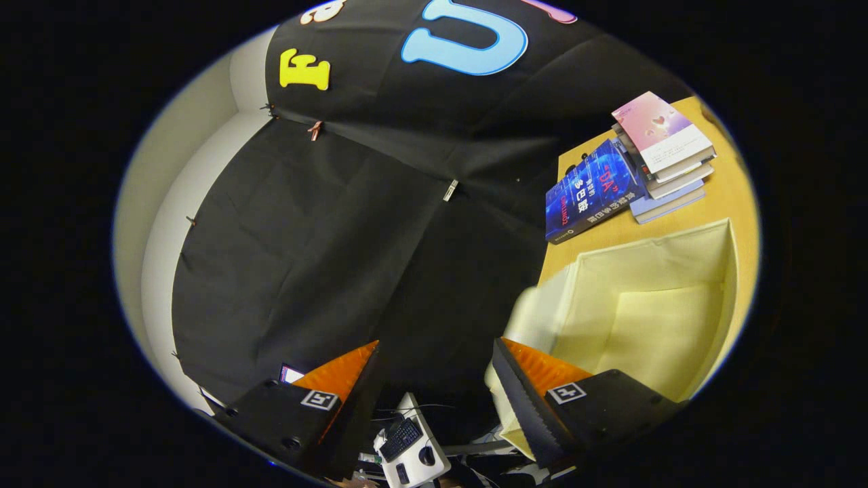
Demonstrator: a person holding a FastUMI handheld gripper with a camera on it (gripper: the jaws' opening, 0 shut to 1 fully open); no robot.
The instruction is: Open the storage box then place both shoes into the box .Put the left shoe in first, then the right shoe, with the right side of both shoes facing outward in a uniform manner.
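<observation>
My gripper [434,369] is open, with nothing between its fingers; it points past the table's edge toward the black cloth wall. The cream fabric storage box [729,271] stands open on the yellow table, just beyond and beside my right finger [536,379]. Its inside looks bare, with no shoe in the part I can see. Its near rim sits close to that finger, and I cannot tell whether they touch.
A blue book [590,190] and a stack of books [664,159] lie on the yellow table [729,196] beyond the box. Below, between my fingers, a white desk with a keyboard [401,438] shows far down. A pale wall [156,203] borders the cloth.
</observation>
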